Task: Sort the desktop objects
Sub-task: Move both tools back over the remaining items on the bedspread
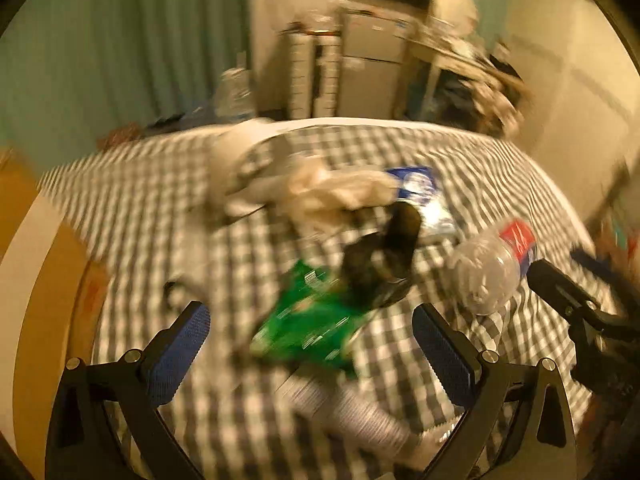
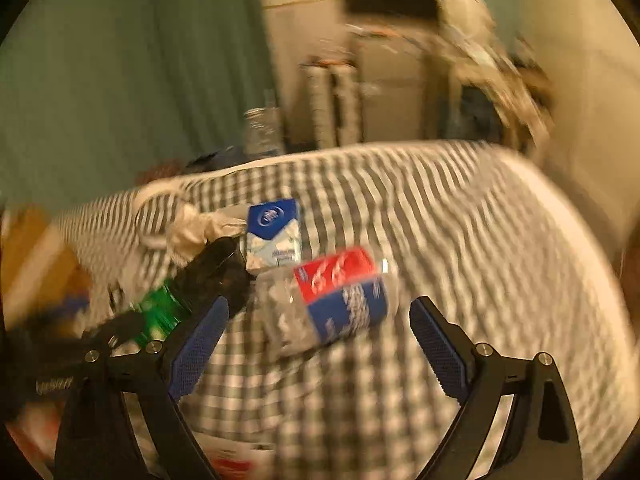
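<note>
Blue-padded fingers of the left gripper were recorded spread wide apart, nothing held, above a green snack bag lying on the checked tablecloth. A dark crumpled item, its kind not determinable through blur, was noted touching the bag's far end. Beyond it were listed a crumpled pale wrapper and a blue-and-white carton, lying flat. A crushed clear plastic bottle with a red-and-blue label was entered just right of the dark item. A striped paper item was noted below the green bag.

The right gripper was likewise recorded with jaws wide apart and empty, the crushed bottle lying on the cloth between and just beyond its fingers. The carton was seen directly behind the bottle, the green bag to the left. An upright clear bottle was noted past the table's far edge.
</note>
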Motion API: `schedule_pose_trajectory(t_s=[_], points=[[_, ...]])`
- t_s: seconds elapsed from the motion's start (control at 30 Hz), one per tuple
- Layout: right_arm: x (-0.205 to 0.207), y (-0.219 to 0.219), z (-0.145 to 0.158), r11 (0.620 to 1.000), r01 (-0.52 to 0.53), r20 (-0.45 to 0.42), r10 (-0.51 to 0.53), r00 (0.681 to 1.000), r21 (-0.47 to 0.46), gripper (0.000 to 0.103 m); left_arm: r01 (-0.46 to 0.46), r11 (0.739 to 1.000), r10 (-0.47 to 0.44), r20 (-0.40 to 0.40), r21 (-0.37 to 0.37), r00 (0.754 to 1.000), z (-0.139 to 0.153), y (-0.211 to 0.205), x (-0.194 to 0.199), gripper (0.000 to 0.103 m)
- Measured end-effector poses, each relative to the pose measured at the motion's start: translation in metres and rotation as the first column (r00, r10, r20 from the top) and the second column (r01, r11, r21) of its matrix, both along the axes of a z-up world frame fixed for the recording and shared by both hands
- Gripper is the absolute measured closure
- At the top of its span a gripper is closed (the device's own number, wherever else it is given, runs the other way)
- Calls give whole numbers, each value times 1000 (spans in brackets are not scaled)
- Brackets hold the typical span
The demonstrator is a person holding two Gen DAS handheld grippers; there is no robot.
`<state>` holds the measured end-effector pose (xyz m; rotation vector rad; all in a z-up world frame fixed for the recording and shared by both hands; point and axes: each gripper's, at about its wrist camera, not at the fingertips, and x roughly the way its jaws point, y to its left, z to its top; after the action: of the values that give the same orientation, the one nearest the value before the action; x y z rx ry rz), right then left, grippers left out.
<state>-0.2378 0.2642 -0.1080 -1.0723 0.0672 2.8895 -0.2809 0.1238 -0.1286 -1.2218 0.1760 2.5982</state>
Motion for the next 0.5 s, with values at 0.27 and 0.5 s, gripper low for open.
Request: schedule_pose_trajectory(t_s=[0.27,0.5], points=[[-4,24,-17,989,-68,30,73,997,-130,11,118,993,-118,35,-2,992,-16,41,-38,37],[-26,3,-24,987,-161,56,160,985,1,10,167,986,-168,31,29,985,-8,40,-35,63]])
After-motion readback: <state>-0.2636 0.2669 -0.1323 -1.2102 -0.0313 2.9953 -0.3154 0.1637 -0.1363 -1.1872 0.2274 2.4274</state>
